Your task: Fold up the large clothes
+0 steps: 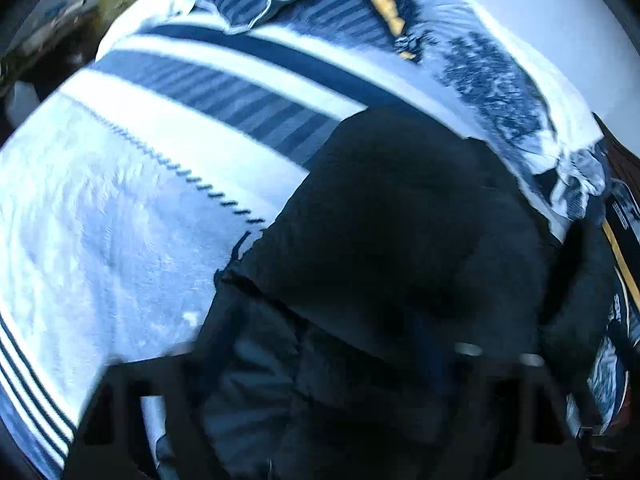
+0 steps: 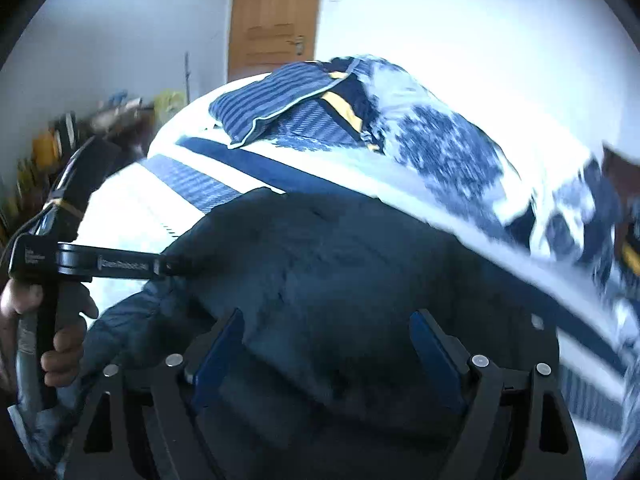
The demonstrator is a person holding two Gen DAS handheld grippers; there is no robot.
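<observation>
A large dark navy padded garment (image 1: 400, 220) (image 2: 340, 260) lies spread on a bed. My right gripper (image 2: 330, 354) hovers just over its middle, open, blue pads (image 2: 436, 354) wide apart with nothing between them. In the right wrist view my left gripper (image 2: 176, 267), held by a person's hand (image 2: 60, 340), reaches in from the left with its tip at the garment's left edge. The left wrist view is blurred and dark. Cloth fills the space between the left fingers there, and I cannot tell whether the pads press on it.
The bed has a white blanket with blue stripes (image 1: 120, 220) (image 2: 132, 216). A striped pillow (image 2: 272, 108) and a crumpled blue-patterned quilt (image 2: 440, 140) lie at its far side. A wooden door (image 2: 276, 20) stands behind, with cluttered shelves (image 2: 60, 140) at the left.
</observation>
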